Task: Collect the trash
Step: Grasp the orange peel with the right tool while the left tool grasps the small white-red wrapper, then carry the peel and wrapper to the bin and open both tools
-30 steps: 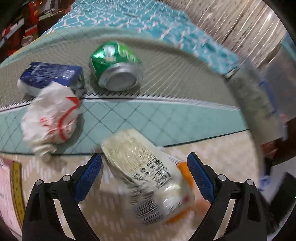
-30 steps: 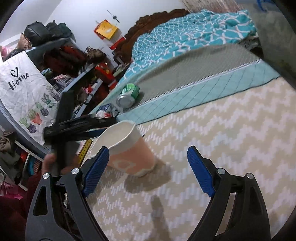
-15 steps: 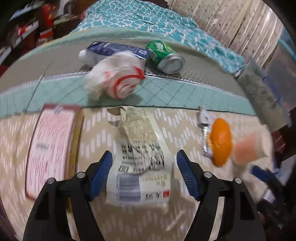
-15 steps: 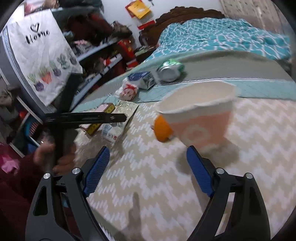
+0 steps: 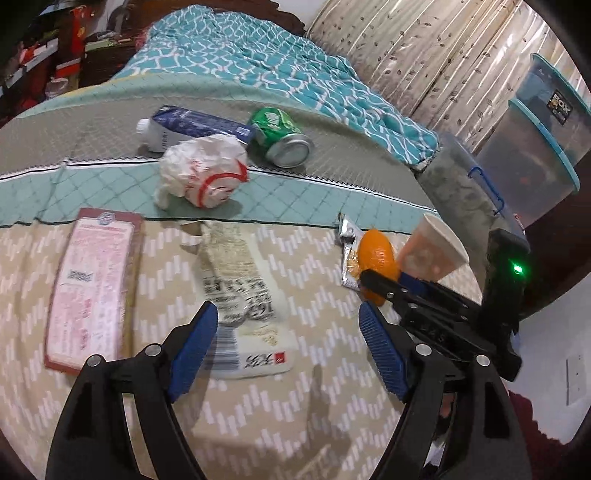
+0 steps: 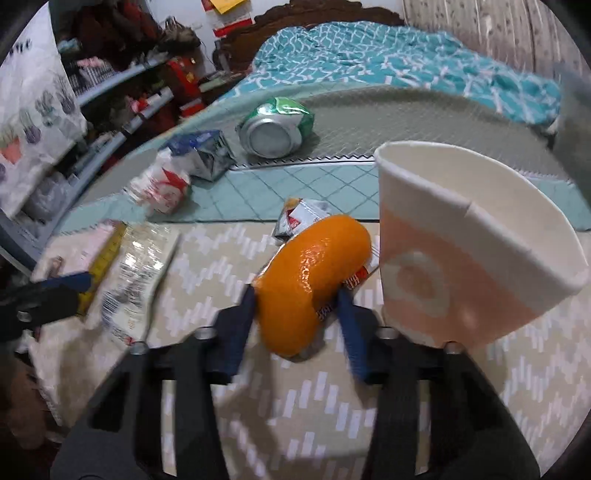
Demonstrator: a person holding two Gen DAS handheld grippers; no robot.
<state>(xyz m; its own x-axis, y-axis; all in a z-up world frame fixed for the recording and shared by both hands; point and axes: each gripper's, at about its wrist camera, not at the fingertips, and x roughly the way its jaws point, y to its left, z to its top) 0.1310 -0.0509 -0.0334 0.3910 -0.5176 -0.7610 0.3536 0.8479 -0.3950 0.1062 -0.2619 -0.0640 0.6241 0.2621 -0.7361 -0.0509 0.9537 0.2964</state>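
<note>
Bedroom. Bed (image 5: 110,122) carries a grey-green quilted mat, with a beige zigzag cover (image 5: 295,406) nearest the cameras. Teal patterned blanket (image 5: 258,55) lies bunched toward a dark carved headboard (image 6: 314,11). Leaf-print curtain (image 5: 424,55) hangs behind. Stacked clear bins (image 5: 535,147) with teal lids stand beside the bed. Cluttered shelves (image 6: 129,85) line the opposite side. White wall (image 5: 554,350) low in the left view.

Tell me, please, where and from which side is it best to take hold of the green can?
Probably across its round body, from above. The green can lies on its side on the grey mat, its silver end facing the camera and a blue carton close at its far end, so the curved flanks are free for the fingers.
</note>
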